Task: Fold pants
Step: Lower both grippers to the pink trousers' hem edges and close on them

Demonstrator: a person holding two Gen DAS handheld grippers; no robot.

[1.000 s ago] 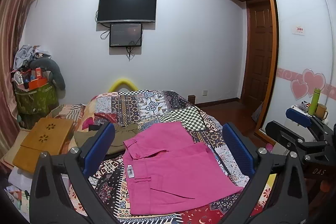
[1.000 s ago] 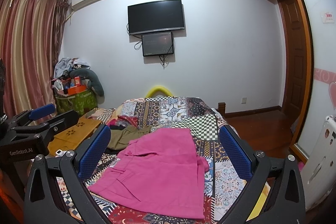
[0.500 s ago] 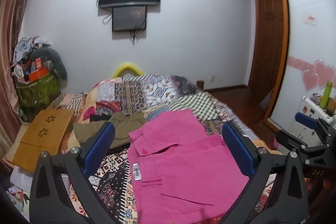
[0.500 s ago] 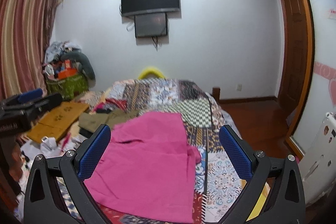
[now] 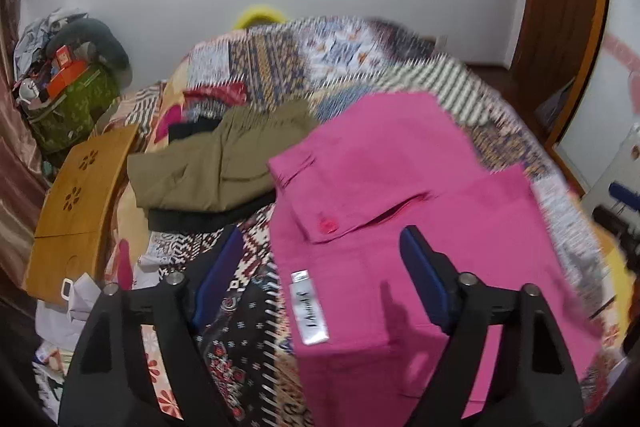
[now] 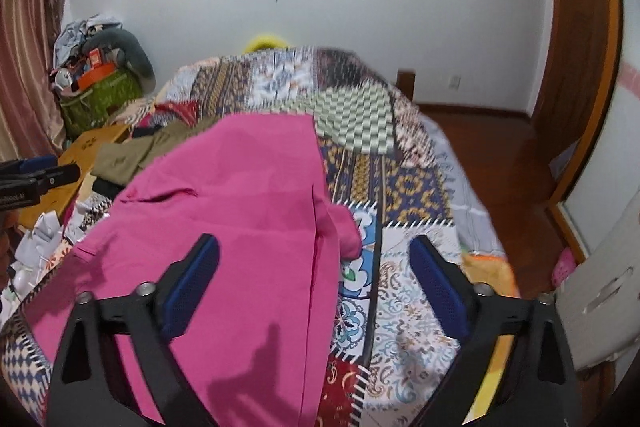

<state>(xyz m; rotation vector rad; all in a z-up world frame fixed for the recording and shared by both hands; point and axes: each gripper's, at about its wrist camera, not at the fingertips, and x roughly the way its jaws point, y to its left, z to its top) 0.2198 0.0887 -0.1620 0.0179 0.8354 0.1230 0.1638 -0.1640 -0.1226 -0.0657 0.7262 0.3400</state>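
Only the left view shows the pink pants' [image 5: 400, 227] button and label. Both the left gripper [image 5: 320, 283] and right gripper [image 6: 316, 283] hover with jaws spread.

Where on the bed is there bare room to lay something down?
Bare quilt lies right of the pink pants, toward the floor-side edge, and beyond them near the wall. Left is crowded: olive garment and wooden tray.

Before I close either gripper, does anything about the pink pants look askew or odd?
Yes. The pink pants aren't flat: a bunched lump of fabric sticks out past their right edge onto the quilt. The waistband flap by the button is turned back. Both the left gripper and right gripper are open, holding nothing.
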